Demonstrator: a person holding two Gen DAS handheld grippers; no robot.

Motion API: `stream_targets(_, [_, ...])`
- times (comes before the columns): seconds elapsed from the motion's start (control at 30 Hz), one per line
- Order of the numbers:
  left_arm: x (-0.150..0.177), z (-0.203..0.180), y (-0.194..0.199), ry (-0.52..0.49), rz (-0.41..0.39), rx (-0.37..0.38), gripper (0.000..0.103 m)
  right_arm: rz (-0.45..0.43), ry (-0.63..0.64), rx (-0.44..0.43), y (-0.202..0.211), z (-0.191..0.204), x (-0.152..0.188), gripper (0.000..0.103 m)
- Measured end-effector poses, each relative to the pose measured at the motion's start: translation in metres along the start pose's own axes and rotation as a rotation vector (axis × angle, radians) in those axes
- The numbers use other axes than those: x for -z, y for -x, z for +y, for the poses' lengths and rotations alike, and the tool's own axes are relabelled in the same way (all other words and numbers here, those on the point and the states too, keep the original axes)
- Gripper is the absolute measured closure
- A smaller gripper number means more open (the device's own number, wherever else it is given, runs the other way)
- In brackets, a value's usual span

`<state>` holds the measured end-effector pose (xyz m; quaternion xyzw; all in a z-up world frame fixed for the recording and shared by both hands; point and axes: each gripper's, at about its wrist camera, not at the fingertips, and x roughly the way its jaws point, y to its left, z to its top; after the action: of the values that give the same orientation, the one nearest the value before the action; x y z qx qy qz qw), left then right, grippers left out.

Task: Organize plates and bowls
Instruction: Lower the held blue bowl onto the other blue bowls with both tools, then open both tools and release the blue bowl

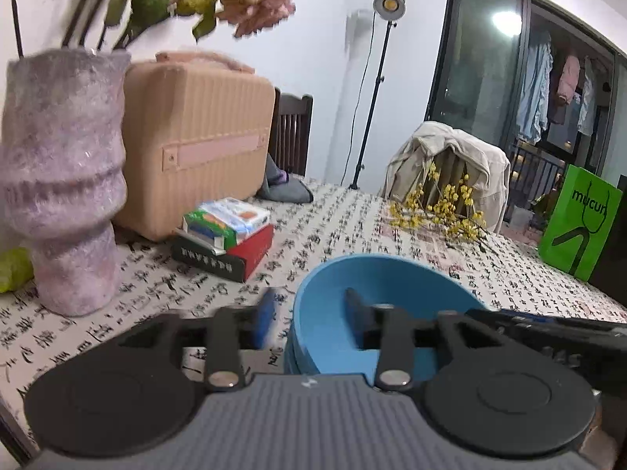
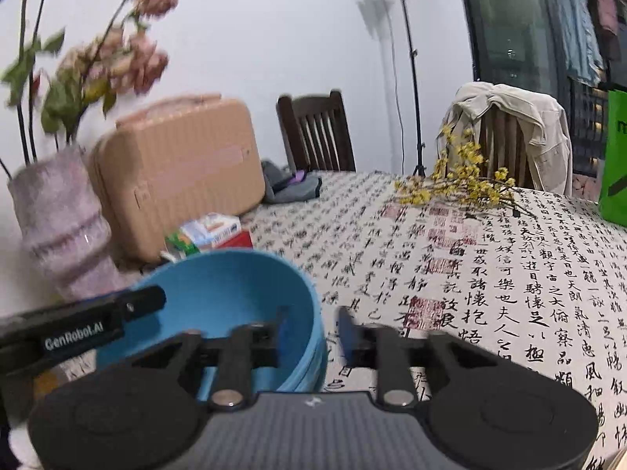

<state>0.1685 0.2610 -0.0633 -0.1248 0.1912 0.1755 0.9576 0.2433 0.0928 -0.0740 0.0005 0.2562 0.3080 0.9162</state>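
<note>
Blue bowl [image 1: 352, 293] sits low centre in the left wrist view, on the table w/ the calligraphy-print cloth [image 1: 321, 211]. In the right wrist view the same bowl [image 2: 235, 286] is lower left. Under its base there's a stepped blue edge, looks like more bowls or plates nested below, can't tell how many.

Left gripper [image 1: 309, 313]: jaws apart, straddling the bowl's left wall. One finger [image 1: 263, 315] is outside the rim, the other inside the bowl. Gap shows between the outer pad and the wall, so it's open, not pinching. Right gripper [image 2: 311, 327]: same thing on the opposite wall, one finger inside, one [image 2: 347, 331] outside over the cloth; open too, nothing clamped. The left tool's black finger also shows across the left edge of the right wrist view.

Handling, my guess: bowl looks matte, thick-walled, prob. plastic or similar, so light and stiff, not much breakage worry. Matte finish shd give the pads decent bite; not slippery-looking. Wall is steep and fairly tall, so the rim is the obvious place to grab, pad inside + pad outside, on two opposite sides if lifting w/ both. If it's nested tight on what's below, the lower piece may stick and come up w/ it, then drop. One-sided rim grip wd likely tip it.

Vase [image 1: 62, 180] w/ flowers stands at left of the left wrist view, near enough to mind when swinging that way. Boxes [image 1: 227, 235] sit further back, well apart.
</note>
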Motion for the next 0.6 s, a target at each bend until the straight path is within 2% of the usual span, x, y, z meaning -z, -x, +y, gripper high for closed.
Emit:
stream_targets(0.03, [0.0, -0.001, 0.005, -0.012, -0.021, 0.001, 0.048, -0.023, -0.01, -0.013, 0.007, -0.003, 0.002, 0.039])
stream_targets(0.07, [0.0, -0.001, 0.01, -0.027, -0.043, 0.006, 0.036, -0.044, -0.016, -0.021, 0.013, -0.006, 0.003, 0.032])
stream_targets(0.1, [0.002, -0.001, 0.017, -0.038, -0.071, 0.012, 0.02, -0.067, -0.019, -0.029, 0.019, -0.008, 0.005, 0.021])
stream_targets(0.13, [0.003, -0.002, 0.023, -0.052, -0.099, 0.022, 0.013, -0.091, -0.02, -0.03, 0.026, -0.01, 0.008, 0.011])
stream_targets(0.17, [0.005, -0.003, 0.029, -0.07, -0.128, 0.038, 0.003, -0.113, -0.021, -0.021, 0.033, -0.011, 0.012, 0.008])
stream_targets(0.2, [0.007, -0.003, 0.036, -0.085, -0.162, 0.055, 0.0, -0.133, -0.021, -0.01, 0.04, -0.013, 0.016, 0.002])
stream_targets(0.33, [0.019, -0.004, 0.061, -0.141, -0.241, 0.087, 0.0, -0.177, 0.019, 0.029, 0.062, -0.015, 0.039, 0.0])
stream_targets(0.43, [0.024, -0.005, 0.074, -0.152, -0.234, 0.105, 0.0, -0.187, 0.045, 0.077, 0.077, -0.017, 0.058, 0.0])
stream_targets(0.6, [0.034, -0.01, 0.095, -0.154, -0.229, 0.11, 0.0, -0.185, -0.014, 0.069, 0.106, -0.03, 0.08, 0.0])
